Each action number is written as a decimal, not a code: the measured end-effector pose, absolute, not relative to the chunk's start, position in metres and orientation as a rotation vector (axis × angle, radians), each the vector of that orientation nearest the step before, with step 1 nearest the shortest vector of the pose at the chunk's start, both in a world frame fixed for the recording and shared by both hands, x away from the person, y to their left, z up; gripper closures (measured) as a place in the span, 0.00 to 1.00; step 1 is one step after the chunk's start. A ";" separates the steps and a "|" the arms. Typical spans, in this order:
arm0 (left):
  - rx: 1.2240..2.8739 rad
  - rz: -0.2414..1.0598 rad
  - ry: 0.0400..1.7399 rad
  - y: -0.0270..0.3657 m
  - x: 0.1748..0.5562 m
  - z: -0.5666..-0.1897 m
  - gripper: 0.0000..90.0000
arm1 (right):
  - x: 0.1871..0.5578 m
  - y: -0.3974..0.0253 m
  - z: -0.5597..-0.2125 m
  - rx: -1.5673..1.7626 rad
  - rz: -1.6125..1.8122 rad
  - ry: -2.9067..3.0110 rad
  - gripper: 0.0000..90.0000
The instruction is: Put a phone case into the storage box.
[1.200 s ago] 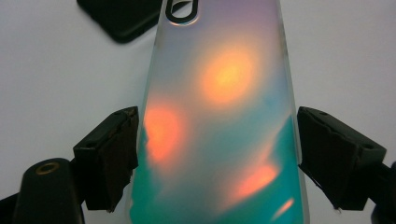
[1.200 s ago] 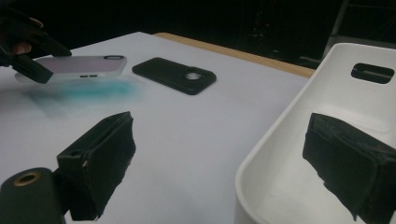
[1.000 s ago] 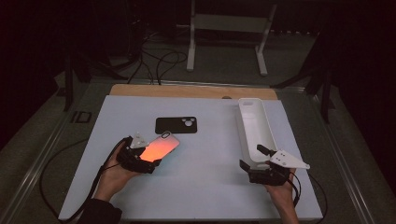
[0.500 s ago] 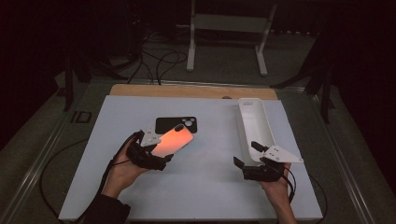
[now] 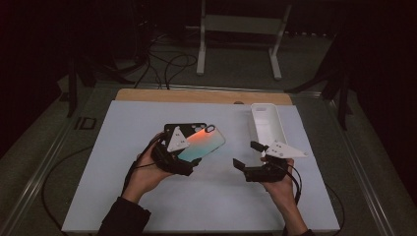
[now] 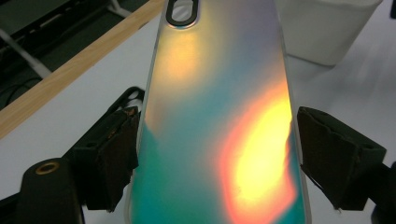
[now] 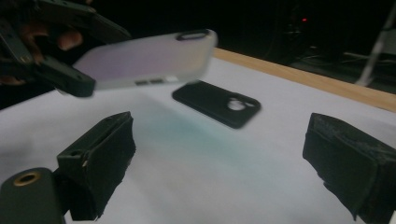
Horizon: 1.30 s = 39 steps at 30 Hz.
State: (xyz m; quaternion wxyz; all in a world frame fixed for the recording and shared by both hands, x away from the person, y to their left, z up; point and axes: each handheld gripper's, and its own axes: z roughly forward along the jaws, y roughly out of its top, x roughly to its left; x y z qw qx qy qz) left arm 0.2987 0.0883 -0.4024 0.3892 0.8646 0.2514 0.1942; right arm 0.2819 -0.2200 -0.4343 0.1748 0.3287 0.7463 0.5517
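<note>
An iridescent orange-and-teal phone case hangs above the white table, with my left gripper shut on its long edges. In the left gripper view the case runs up between both pads, camera hole at the far end. My right gripper stands open just right of it, low over the table, with nothing between its pads. A black phone case lies flat ahead of the right gripper. From above, the black phone case is partly hidden behind the left gripper.
A white phone case lies lengthwise at the back right of the table, just beyond my right hand. A wooden strip borders the far edge. Cables trail off the table's left side, and a metal stand sits on the floor behind.
My left gripper has lifted the iridescent case and carried it right and away from me, over the black case. The right gripper has shifted left and slightly forward.
</note>
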 end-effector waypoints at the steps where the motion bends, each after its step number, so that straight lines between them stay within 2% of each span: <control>1: 2.198 0.491 0.631 0.087 0.298 -0.402 0.19 | 0.284 -0.217 -0.432 0.930 1.584 2.115 0.10; 14: 2.179 0.491 0.587 0.075 0.293 -0.400 0.19 | 0.301 -0.196 -0.430 1.029 1.704 2.190 0.16; 16: 2.179 0.482 0.582 0.074 0.293 -0.401 0.19 | 0.303 -0.195 -0.431 1.048 1.720 2.202 0.19; 21: 2.189 0.484 0.564 0.068 0.291 -0.403 0.19 | 0.308 -0.189 -0.432 1.078 1.749 2.253 0.34; 39: 2.185 0.443 0.580 0.060 0.292 -0.412 0.19 | 0.317 -0.184 -0.432 1.215 1.871 2.252 0.61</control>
